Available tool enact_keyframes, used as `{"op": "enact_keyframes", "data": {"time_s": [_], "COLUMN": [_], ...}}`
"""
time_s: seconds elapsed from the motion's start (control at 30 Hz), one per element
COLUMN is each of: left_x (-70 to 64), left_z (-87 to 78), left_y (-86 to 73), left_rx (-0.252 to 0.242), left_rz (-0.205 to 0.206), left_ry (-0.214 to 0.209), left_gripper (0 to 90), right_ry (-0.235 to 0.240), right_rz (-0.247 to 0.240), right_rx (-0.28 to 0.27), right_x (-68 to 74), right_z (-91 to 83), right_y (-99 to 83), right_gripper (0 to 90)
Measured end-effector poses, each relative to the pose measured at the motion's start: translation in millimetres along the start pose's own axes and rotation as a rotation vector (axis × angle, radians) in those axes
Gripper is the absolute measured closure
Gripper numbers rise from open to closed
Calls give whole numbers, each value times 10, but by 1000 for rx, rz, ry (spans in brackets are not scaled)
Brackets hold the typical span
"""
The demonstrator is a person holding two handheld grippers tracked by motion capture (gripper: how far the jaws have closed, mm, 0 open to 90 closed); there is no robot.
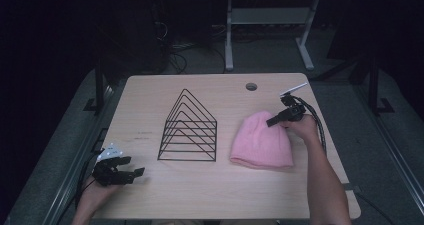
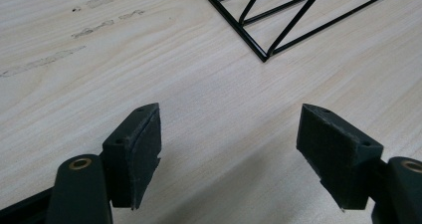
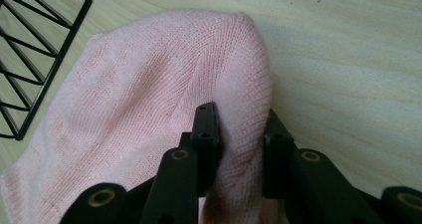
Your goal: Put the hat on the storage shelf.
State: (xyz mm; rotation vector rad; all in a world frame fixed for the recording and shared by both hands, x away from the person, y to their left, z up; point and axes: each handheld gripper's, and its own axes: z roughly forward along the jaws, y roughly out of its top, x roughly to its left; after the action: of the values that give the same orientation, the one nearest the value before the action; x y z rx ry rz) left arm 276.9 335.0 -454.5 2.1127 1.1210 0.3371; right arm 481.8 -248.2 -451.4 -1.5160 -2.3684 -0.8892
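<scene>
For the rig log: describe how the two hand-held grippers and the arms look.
Both hand-held grippers, left and right, are black with flat padded jaws and brass-ringed pivot holes. The left carries a grey three-cornered plate; a black cable trails from the right. The forearms are bare, no sleeves.

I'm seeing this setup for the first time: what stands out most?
The pink knit beanie lies right of centre on the wooden table, and the right gripper pinches a fold at its edge. A black wire file rack stands mid-table beside it. The left gripper rests open near the front left corner.
</scene>
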Motion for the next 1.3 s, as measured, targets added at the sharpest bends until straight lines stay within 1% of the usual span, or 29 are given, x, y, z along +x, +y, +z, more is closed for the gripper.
{"op": "enact_keyframes", "data": {"time_s": [0.07, 0.13, 0.2, 0.23, 0.3, 0.33, 0.4, 0.47, 0.53, 0.57, 0.6, 0.63, 0.67, 0.73, 0.77, 0.8, 0.83, 0.93, 0.97, 1.07, 1.1, 1.13, 1.17, 1.27, 1.3], "left_x": [0, 2, 8, 11, 15, 10, 16, 13, 7, 3, -5, -5, -8, -1, 1, 11, 11, 17, 26, 34, 34, 25, 32, 29, 25], "left_z": [-1, -5, -14, -15, -21, -23, -37, -48, -64, -72, -86, -86, -99, -133, -150, -190, -190, -261, -284, -334, -345, -365, -379, -420, -431], "left_y": [-1, -2, -2, -2, 0, 0, 5, 6, 17, 28, 41, 41, 55, 84, 97, 124, 124, 151, 159, 172, 176, 180, 189, 226, 240], "left_rx": [1, 1, -4, -6, -6, -6, 0, -5, -4, -5, -2, -2, -1, 2, 4, 5, 5, -14, -14, -13, -10, -11, -12, -15, -17], "left_rz": [3, 2, -1, -3, 4, -1, 8, 2, 3, 10, 19, 19, 26, 38, 38, 49, 49, 51, 61, 67, 69, 63, 78, 86, 84], "left_ry": [1, 1, 2, 2, 3, -1, -7, -22, -32, -37, -47, -47, -53, -58, -63, -69, -69, -85, -89, -98, -103, -110, -115, -123, -130], "left_gripper": [258, 258, 258, 258, 258, 258, 258, 258, 258, 259, 258, 259, 258, 259, 259, 258, 259, 259, 259, 259, 259, 259, 259, 259, 259], "right_ry": [-2, 0, 0, 3, 7, 9, 14, 22, 26, 28, 31, 31, 38, 38, 41, 46, 46, 47, 45, 42, 39, 35, 35, 31, 26], "right_rz": [-5, -19, -17, -24, -24, -32, -41, -60, -64, -71, -72, -72, -85, -87, -95, -108, -108, -131, -138, -164, -180, -212, -212, -252, -267], "right_rx": [-4, -13, -16, -25, -32, -37, -52, -77, -86, -99, -104, -104, -121, -123, -133, -143, -143, -162, -168, -185, -191, -203, -203, -218, -221], "right_x": [10, 29, 36, 47, 59, 68, 96, 141, 154, 193, 206, 206, 238, 254, 282, 324, 324, 397, 427, 539, 580, 681, 681, 824, 867], "right_z": [-14, -41, -53, -82, -100, -120, -164, -240, -263, -323, -346, -346, -402, -428, -467, -532, -532, -637, -672, -780, -814, -884, -884, -978, -1007], "right_y": [-2, -11, -16, -26, -31, -36, -45, -58, -64, -72, -76, -76, -84, -87, -94, -107, -107, -127, -132, -142, -143, -144, -144, -138, -133], "right_gripper": [740, 743, 745, 747, 748, 749, 749, 750, 751, 753, 754, 754, 757, 759, 763, 768, 768, 775, 777, 781, 782, 786, 786, 789, 790]}}
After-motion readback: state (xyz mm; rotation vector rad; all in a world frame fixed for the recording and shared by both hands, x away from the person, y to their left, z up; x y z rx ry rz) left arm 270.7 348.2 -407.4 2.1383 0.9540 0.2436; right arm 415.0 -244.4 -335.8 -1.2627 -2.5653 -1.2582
